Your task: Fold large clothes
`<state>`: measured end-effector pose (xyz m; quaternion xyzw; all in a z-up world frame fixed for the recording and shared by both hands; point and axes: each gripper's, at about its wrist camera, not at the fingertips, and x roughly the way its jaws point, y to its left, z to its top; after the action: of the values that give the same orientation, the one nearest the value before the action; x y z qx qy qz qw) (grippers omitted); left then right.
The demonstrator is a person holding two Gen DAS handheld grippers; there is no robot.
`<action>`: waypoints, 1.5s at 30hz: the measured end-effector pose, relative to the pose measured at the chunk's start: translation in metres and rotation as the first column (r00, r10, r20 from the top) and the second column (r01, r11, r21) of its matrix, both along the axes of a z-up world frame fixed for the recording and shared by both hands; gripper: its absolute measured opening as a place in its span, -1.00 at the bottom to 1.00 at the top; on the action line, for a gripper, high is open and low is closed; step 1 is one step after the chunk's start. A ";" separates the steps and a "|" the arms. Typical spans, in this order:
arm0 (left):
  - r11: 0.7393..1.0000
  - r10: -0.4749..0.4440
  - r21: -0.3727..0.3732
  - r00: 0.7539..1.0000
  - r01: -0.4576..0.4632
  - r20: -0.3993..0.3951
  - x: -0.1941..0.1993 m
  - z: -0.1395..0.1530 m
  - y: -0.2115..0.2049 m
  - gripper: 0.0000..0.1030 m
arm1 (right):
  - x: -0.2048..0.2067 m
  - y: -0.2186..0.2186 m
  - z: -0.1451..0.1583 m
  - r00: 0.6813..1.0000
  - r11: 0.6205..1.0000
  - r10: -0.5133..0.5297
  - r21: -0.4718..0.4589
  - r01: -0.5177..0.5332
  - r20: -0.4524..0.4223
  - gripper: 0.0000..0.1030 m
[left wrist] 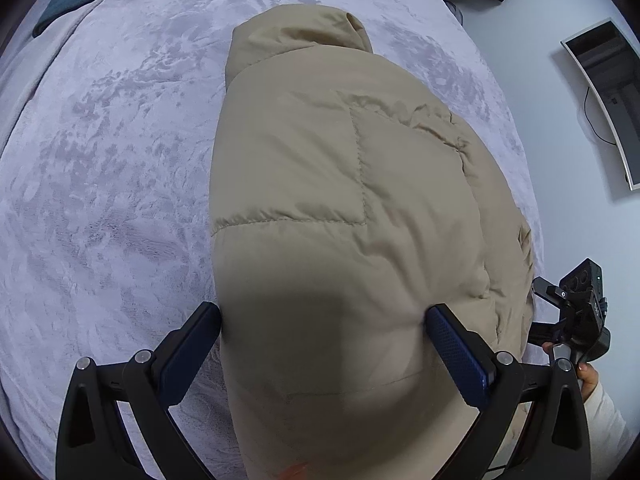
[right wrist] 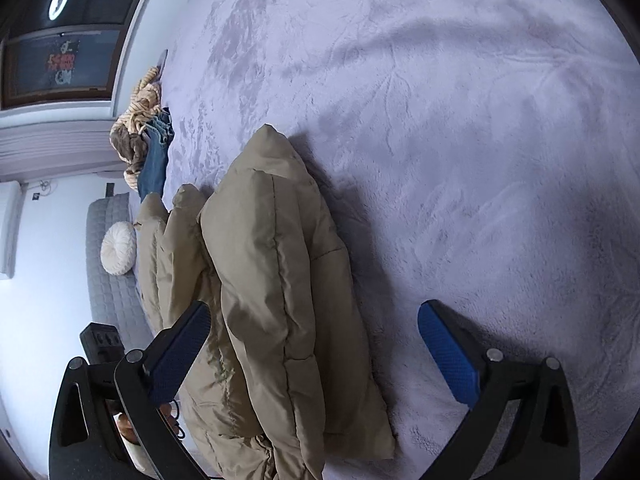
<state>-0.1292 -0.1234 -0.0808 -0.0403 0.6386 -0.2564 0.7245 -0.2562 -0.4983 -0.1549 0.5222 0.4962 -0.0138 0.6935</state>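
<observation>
Puffer jacket (left wrist: 340, 200), beige and quilted, is bracketed by the left gripper (left wrist: 324, 344), whose pads sit wide against a thick fold; whether it is actually pinched cannot be told. The right gripper (right wrist: 312, 352) is spread fully, nothing pressed, with the jacket's edge lying between its fingers and beyond them. Outward, the bundle rests on a lilac plush blanket (right wrist: 480, 120), hood (left wrist: 296, 36) farthest away. Springy padding may push the fold open once released, judging by its bulging, uneven layers.
</observation>
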 end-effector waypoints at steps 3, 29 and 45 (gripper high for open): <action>1.000 0.001 -0.013 1.000 -0.001 -0.012 0.002 -0.002 0.000 1.00 | 0.001 -0.001 -0.012 1.000 0.998 -0.018 0.056 0.018 0.016 1.00; 0.875 -0.171 -0.484 0.939 0.007 -0.297 0.055 -0.077 0.046 1.00 | 0.082 0.068 -0.008 0.906 0.908 0.416 0.023 -0.419 0.075 1.00; 0.964 -0.108 -0.256 0.986 0.074 -0.123 0.034 -0.039 0.005 0.92 | 0.102 0.078 -0.030 0.929 0.927 0.370 0.063 -0.370 0.009 0.94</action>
<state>-0.0950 -0.1180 -0.1198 -0.1194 0.6502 -0.3648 0.6557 -0.1538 -0.4201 -0.1853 0.4411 0.5867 0.1322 0.6661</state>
